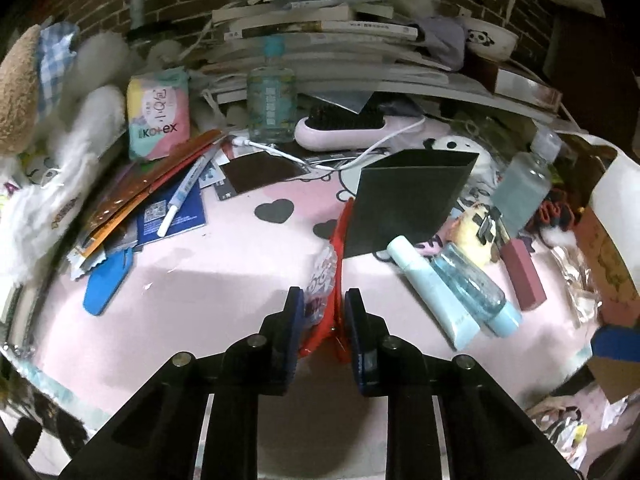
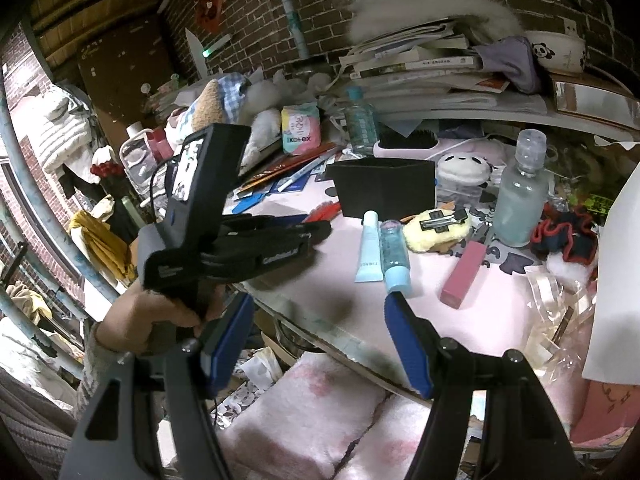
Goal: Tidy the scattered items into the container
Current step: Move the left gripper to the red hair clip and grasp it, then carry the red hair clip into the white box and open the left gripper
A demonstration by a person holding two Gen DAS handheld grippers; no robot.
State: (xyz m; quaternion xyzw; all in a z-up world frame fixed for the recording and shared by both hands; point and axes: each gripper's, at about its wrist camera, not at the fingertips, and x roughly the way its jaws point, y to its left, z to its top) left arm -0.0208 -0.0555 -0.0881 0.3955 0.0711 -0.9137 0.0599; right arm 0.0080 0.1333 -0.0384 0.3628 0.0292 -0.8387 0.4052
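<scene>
On a cluttered pink counter [image 1: 192, 280] printed with dark hearts, the left gripper [image 1: 320, 312] has its blue-padded jaws drawn close around a flat red and clear plastic packet [image 1: 326, 276]. Both pads appear to press its sides, so it seems gripped. The packet's long axis runs away from the gripper, straight along the fingers.

Directly beyond the packet's far end stands the open-topped black box-shaped container [image 1: 408, 196], upright with its mouth facing up. That is the key relation: the container lies just ahead and slightly right of the left gripper, so a lift and short forward carry looks like the likely move.

Just right of the container's base lie a pale blue squeeze tube [image 1: 430, 284] and a clear blue-capped bottle [image 1: 472, 288], side by side and touching, both pointing toward the container. A pink rectangular block [image 1: 522, 276] lies farther right.

From the right wrist view, the right gripper [image 2: 320, 332] hangs open and empty off the counter's near edge, nearest the tube, bottle and block. A hand [image 2: 156, 312] holds the left tool.
</scene>
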